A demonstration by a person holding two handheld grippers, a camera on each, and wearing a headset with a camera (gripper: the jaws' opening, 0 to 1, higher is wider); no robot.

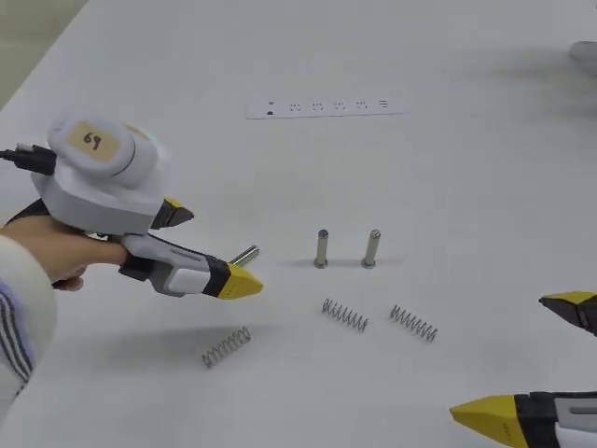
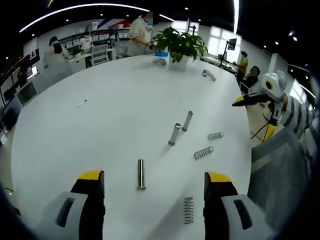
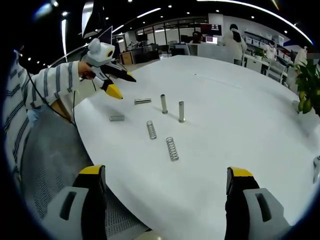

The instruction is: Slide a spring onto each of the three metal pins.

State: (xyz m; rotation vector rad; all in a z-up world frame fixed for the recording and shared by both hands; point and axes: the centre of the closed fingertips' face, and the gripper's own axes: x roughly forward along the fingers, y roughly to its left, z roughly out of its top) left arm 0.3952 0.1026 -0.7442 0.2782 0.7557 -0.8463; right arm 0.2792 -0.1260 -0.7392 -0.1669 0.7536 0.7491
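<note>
The left gripper (image 1: 216, 249) hides most of the lying pin (image 1: 245, 255); the right gripper (image 1: 504, 355) is cut off at four o'clock.

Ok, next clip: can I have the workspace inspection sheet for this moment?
Surface: white table, matte.
Job's things: two upright pins side by side; lying pin flat on the table; three springs loose on the table, none on a pin.
Clutter: white power strip further back.
Grippers: left gripper open, above the lying pin, holding nothing; right gripper open, holding nothing.
Cables: black cable at the rear of the left gripper.
Surroundings: open office, potted plant, people at desks.
</note>
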